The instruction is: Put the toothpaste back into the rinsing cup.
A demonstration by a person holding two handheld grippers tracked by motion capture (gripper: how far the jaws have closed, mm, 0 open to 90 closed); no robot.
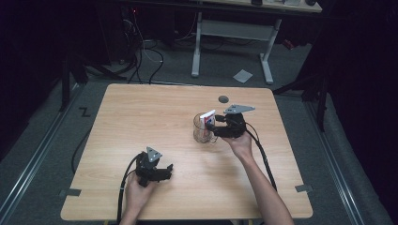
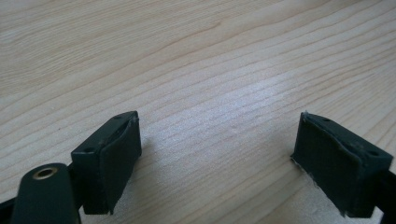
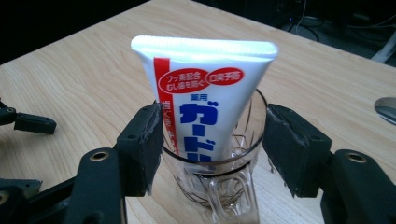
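Toothpaste tube upright in glass mug: light, soft, dentable; best pinched mid-body. Right gripper released, jaws flanking it; left gripper gaping, empty.

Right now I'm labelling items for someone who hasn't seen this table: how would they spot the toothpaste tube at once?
Start at the wooden table and go to its right half, where a clear glass mug stands. The toothpaste tube stands upright inside it, flat crimped end up, between the right gripper's open jaws. It is the only white thing there, printed in red and blue.
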